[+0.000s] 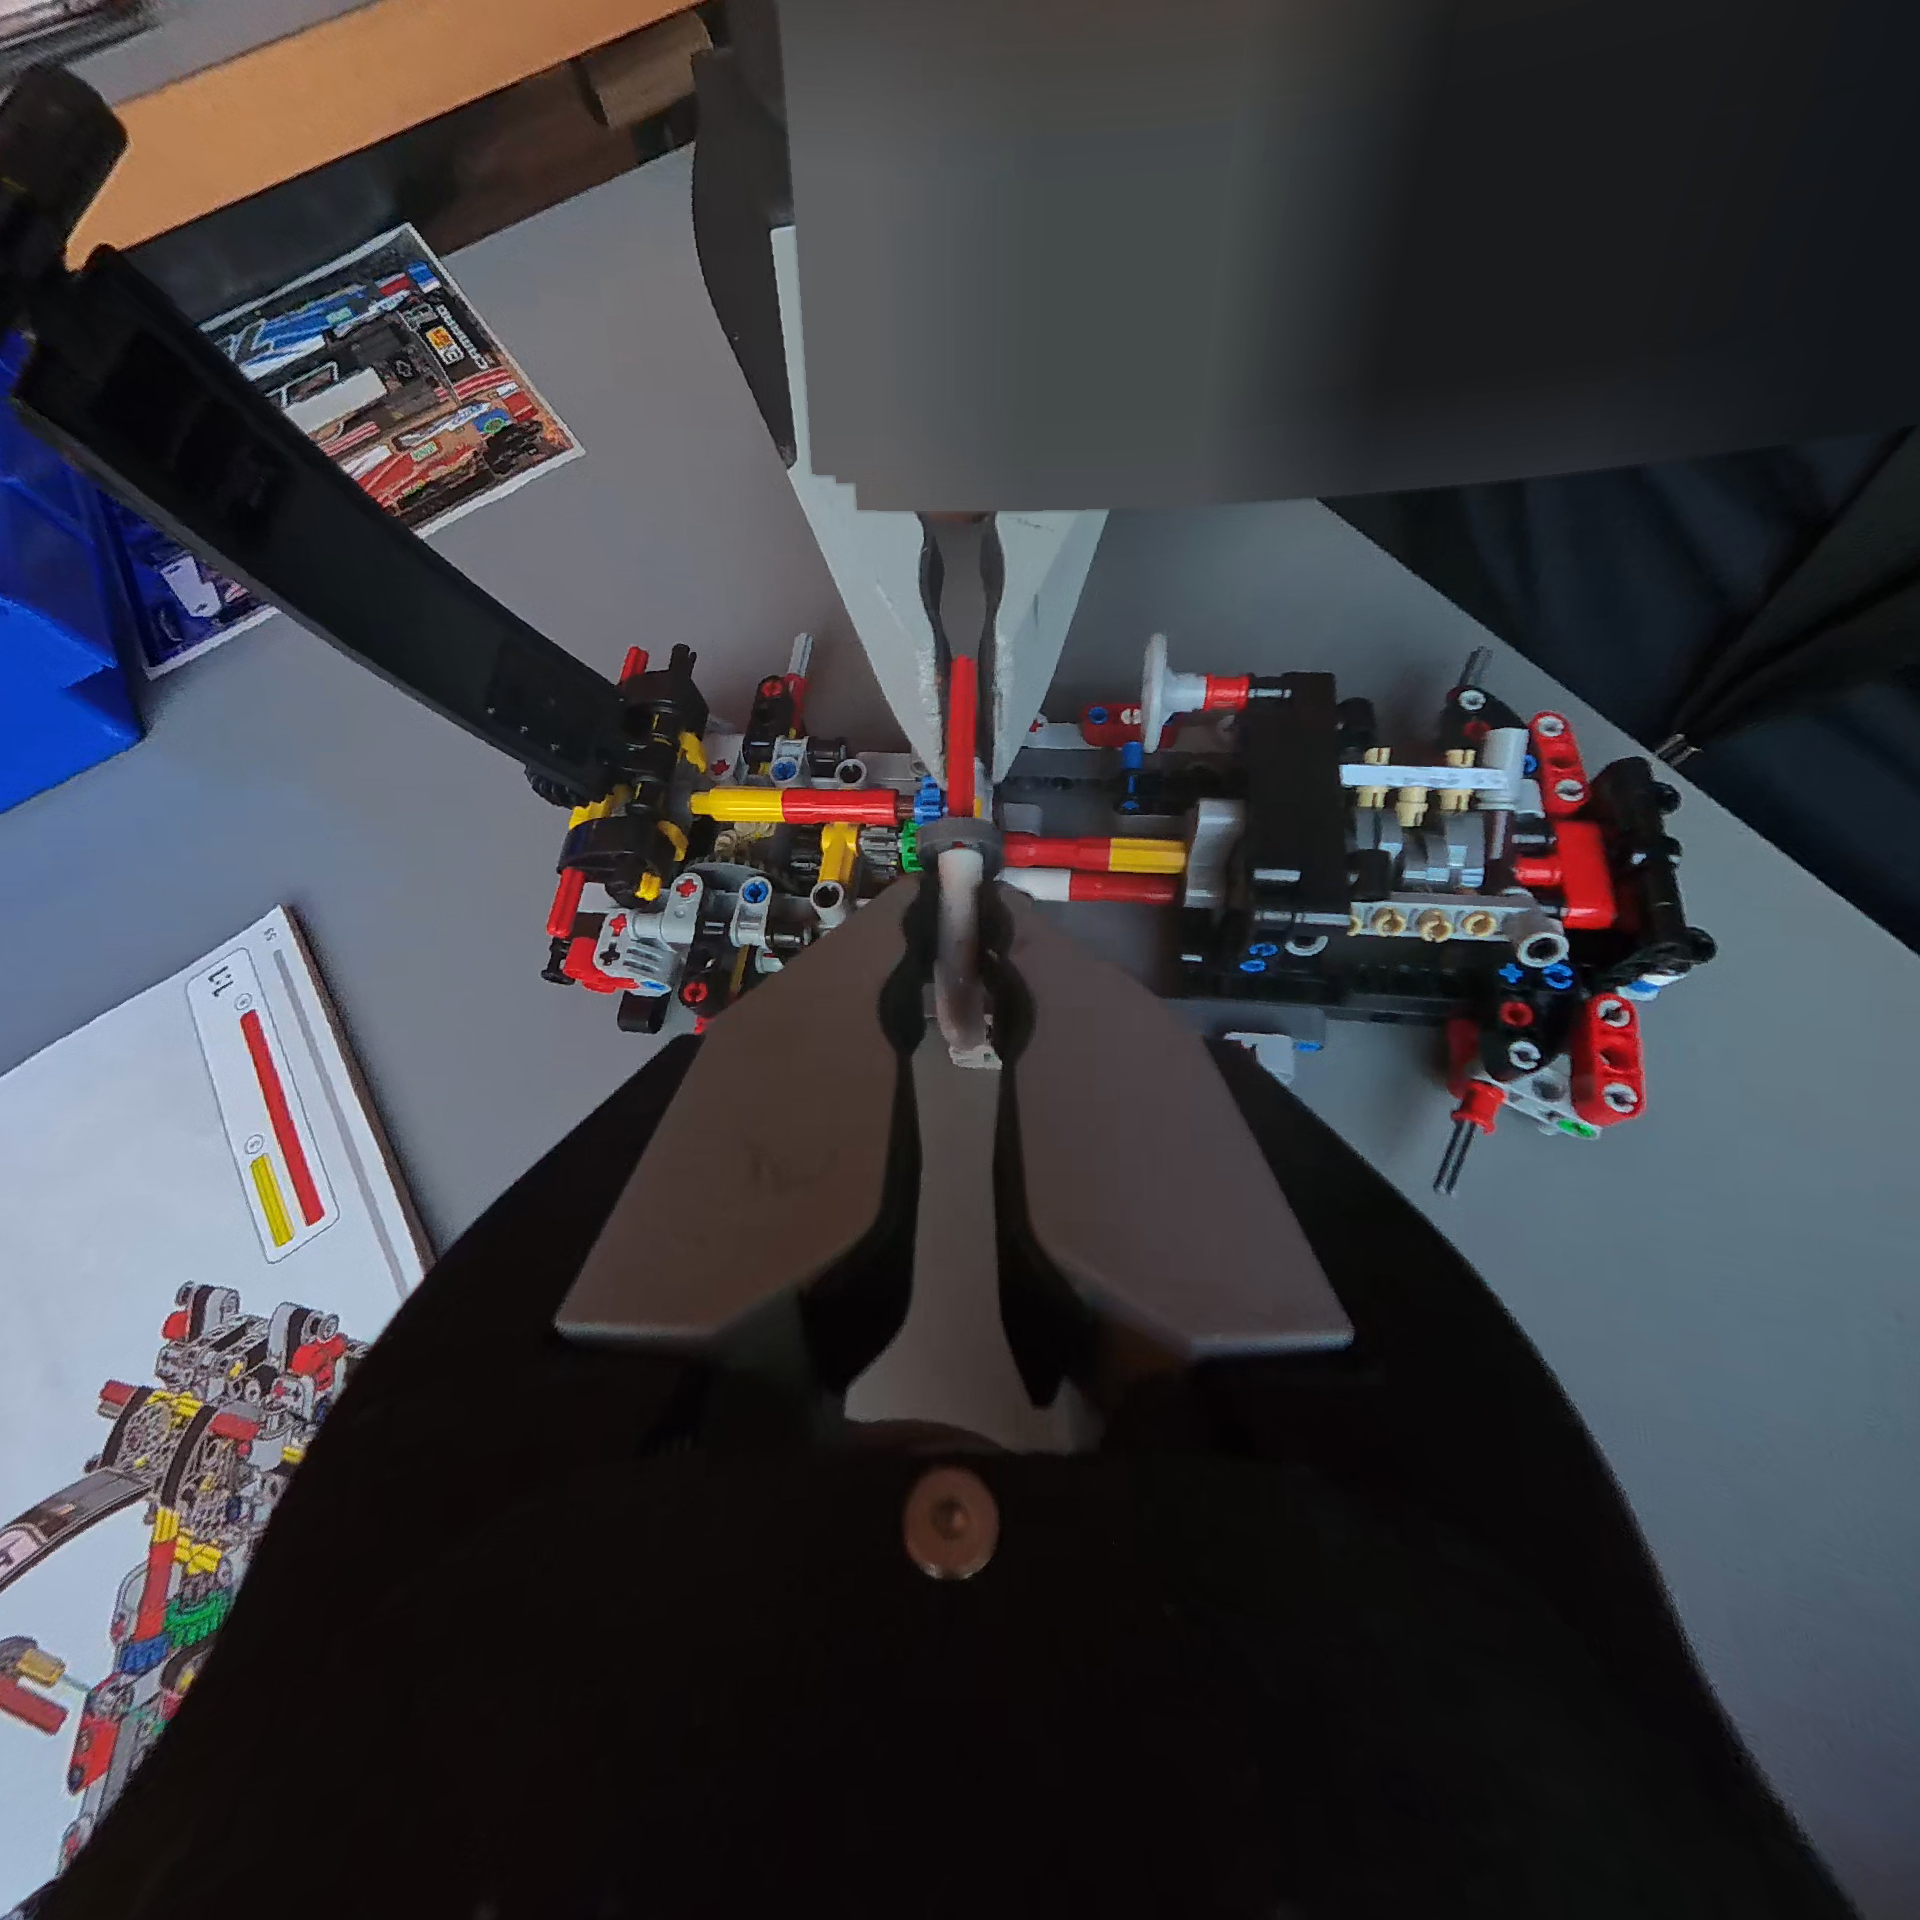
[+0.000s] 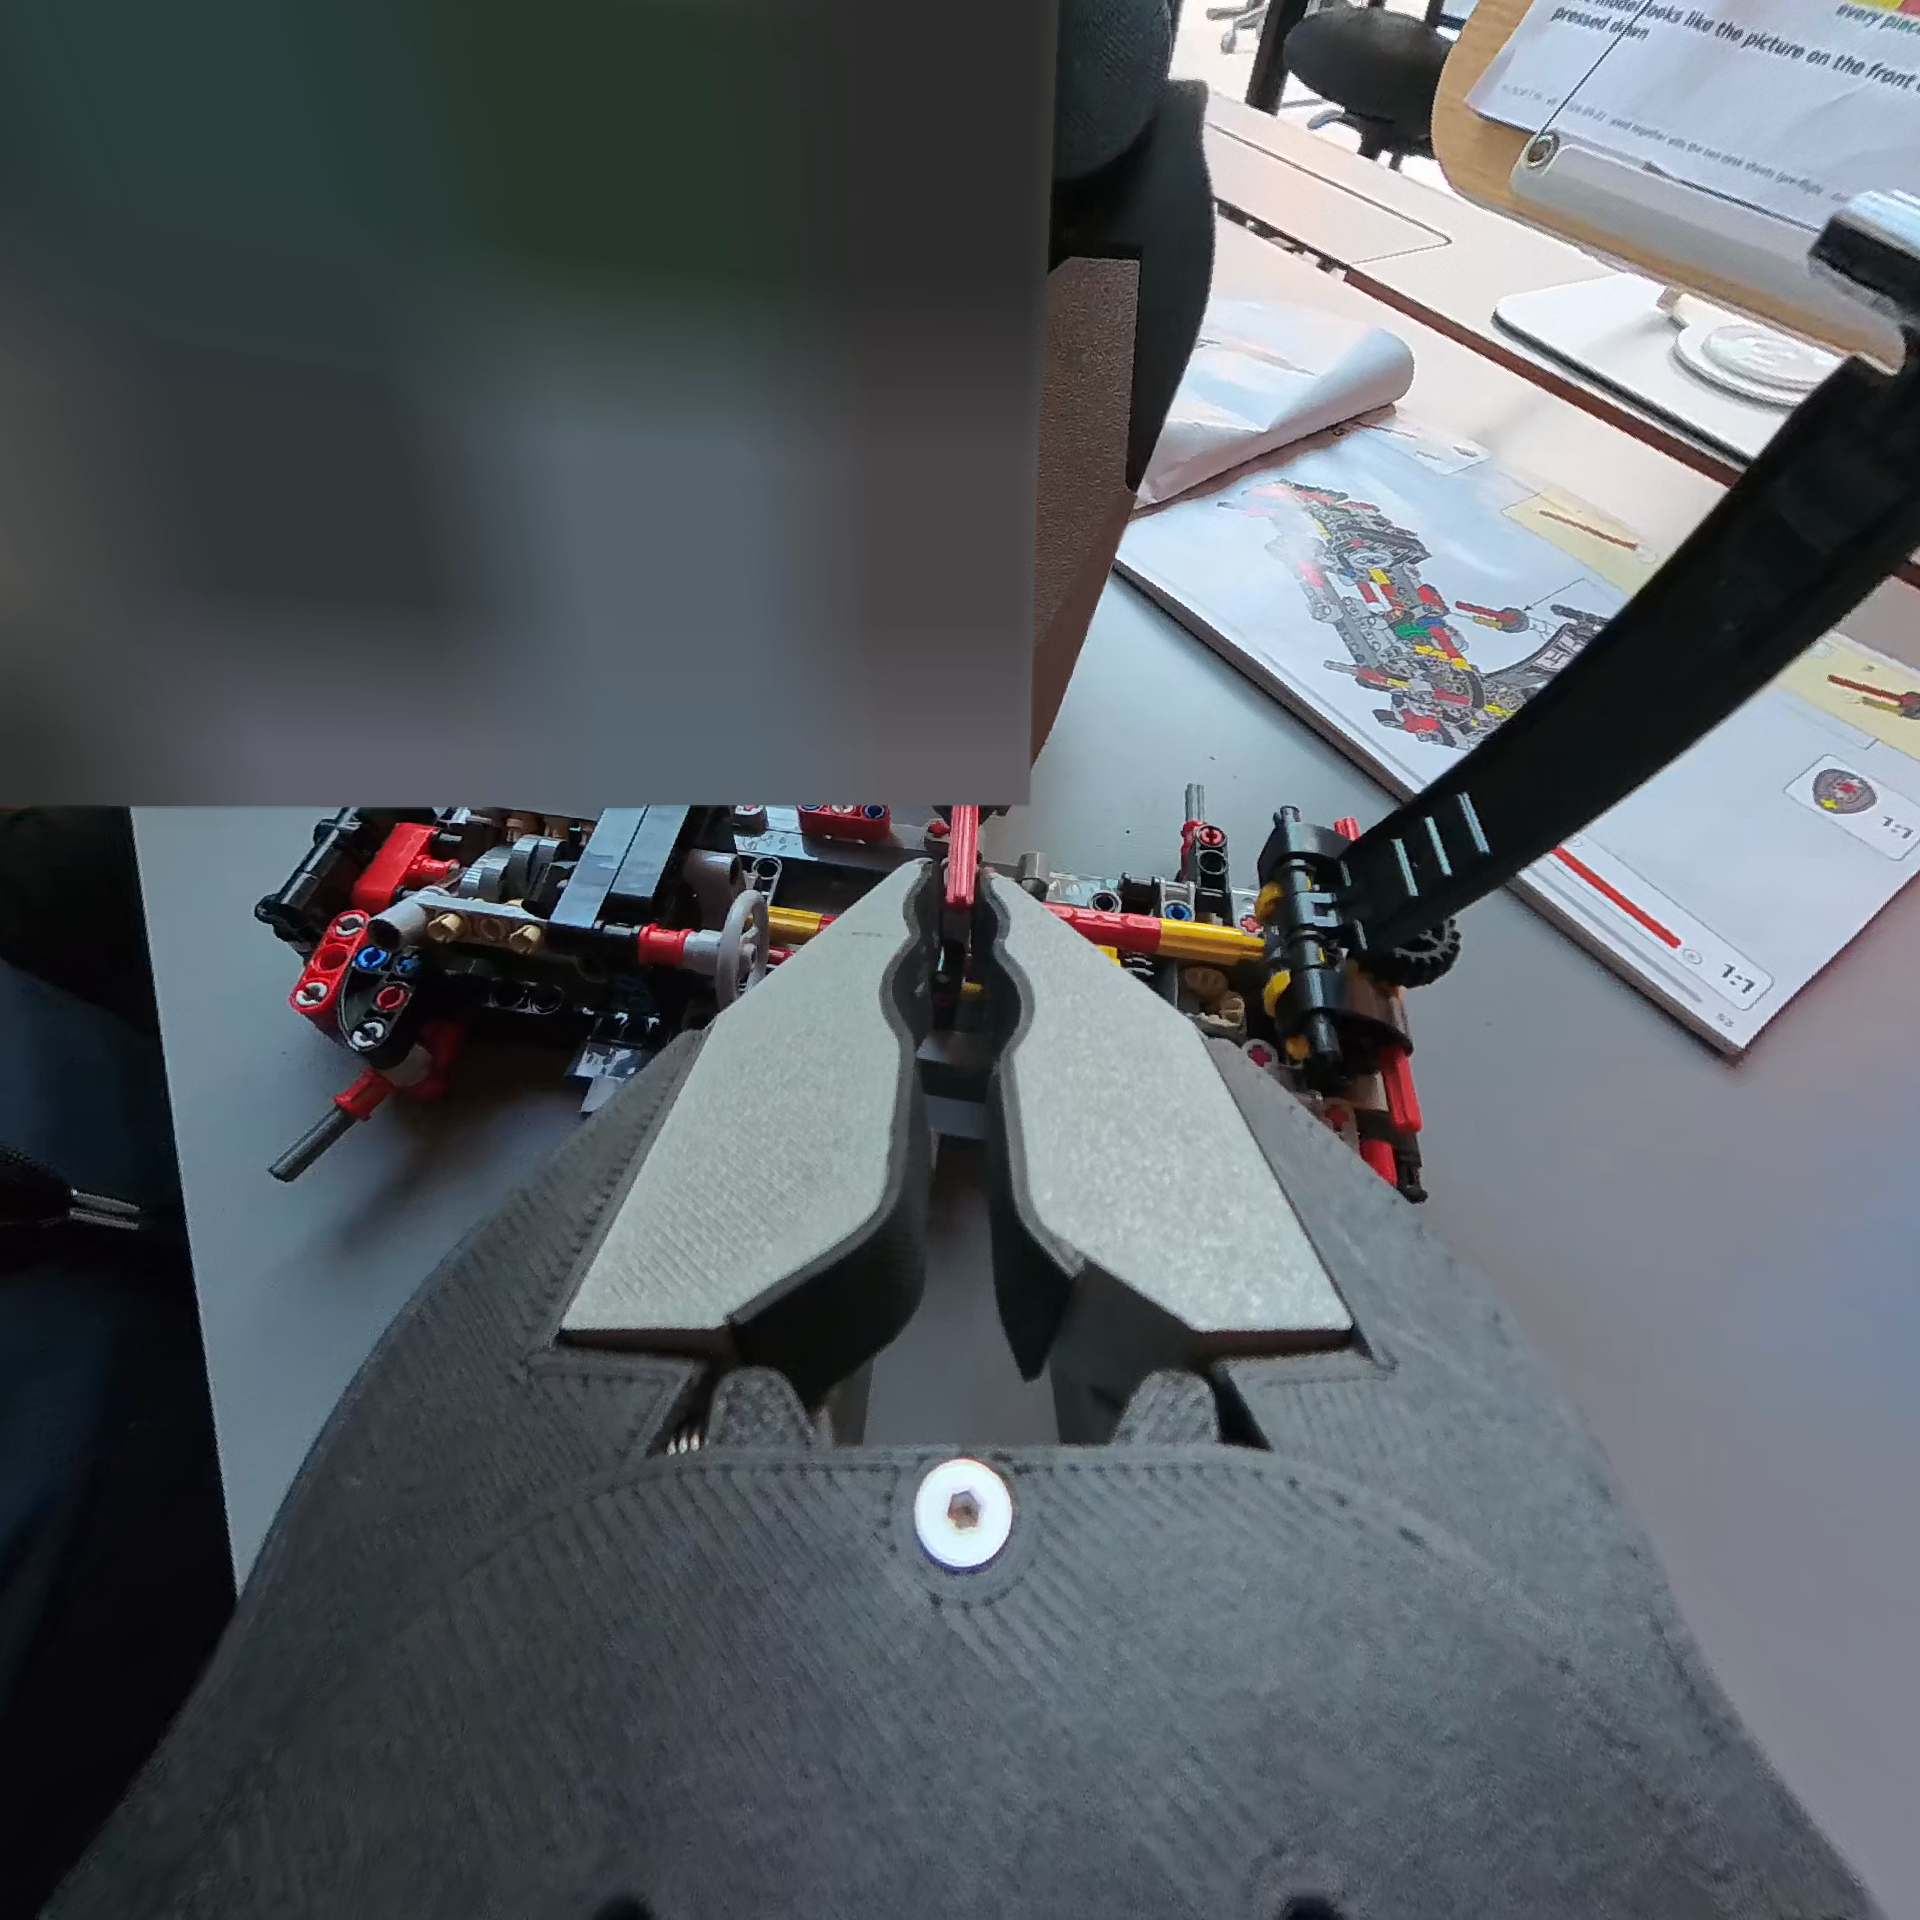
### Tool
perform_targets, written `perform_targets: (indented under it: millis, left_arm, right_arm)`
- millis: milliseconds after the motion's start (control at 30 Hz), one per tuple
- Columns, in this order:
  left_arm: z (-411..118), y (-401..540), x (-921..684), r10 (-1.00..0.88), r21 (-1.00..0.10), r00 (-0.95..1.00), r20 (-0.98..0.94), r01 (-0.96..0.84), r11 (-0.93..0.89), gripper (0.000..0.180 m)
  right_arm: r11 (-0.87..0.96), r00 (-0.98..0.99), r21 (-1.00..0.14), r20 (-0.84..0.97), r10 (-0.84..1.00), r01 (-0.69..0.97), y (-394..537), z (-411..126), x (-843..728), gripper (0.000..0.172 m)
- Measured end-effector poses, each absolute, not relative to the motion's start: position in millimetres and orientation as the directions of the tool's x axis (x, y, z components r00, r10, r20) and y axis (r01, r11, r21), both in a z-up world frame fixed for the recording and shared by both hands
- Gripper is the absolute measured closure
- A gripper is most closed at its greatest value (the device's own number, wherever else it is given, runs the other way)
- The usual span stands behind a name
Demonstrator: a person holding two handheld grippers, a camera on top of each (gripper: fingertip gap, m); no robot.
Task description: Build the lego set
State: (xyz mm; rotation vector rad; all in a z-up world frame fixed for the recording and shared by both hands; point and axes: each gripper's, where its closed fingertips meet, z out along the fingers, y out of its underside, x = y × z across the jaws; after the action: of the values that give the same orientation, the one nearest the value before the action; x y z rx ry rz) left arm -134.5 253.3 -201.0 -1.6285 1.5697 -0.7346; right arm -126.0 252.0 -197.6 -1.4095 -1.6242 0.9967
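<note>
Your left gripper (image 1: 956,914) jaws clamp a pale pin, apparently; right gripper (image 2: 961,894) jaws clamp the red axle (image 2: 963,852) above the model (image 2: 582,914).

Half-built brick car chassis (image 1: 1247,862) lies lengthwise on the grey surface (image 1: 312,831). A red axle (image 1: 963,727) stands upright mid-frame, with a pale grey bushed pin (image 1: 956,935) meeting its base.

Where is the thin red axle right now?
The red axle stands upright over the middle of the brick-built chassis, clamped by the right gripper, its lower end meeting the grey bush held by the left gripper.
</note>
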Motion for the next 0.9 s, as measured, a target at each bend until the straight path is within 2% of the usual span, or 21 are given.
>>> perform_targets:
  millis: [367,500,633,700,900]
  left_arm:
    - [-199.7,252.9,-133.8,-0.993,-0.824,0.120,-0.005,-0.563,-0.064,0.174]
    - [-199.1,256.2,-134.7,-0.989,-0.818,0.147,0.004,-0.569,-0.087,0.167]
    - [-199.2,252.2,-133.9,-0.992,-0.823,0.125,0.016,-0.561,-0.084,0.174]
    - [-195.8,249.2,-132.3,-0.993,-0.834,0.110,0.043,-0.543,-0.097,0.161]
    - [-195.7,252.3,-132.0,-0.993,-0.838,0.118,0.020,-0.540,-0.081,0.169]
  right_arm:
    - [0.092,-0.110,-0.910,0.052,0.993,0.405,252.3,-197.2,-126.0,0.169]
    - [0.092,-0.110,-0.910,0.051,0.993,0.404,252.2,-197.2,-126.0,0.169]
    - [0.091,-0.113,-0.910,0.049,0.992,0.404,252.0,-197.1,-125.9,0.169]
    - [0.089,-0.113,-0.910,0.047,0.992,0.404,252.0,-197.1,-125.9,0.169]
    - [0.088,-0.113,-0.910,0.046,0.993,0.405,252.0,-197.2,-125.9,0.169]
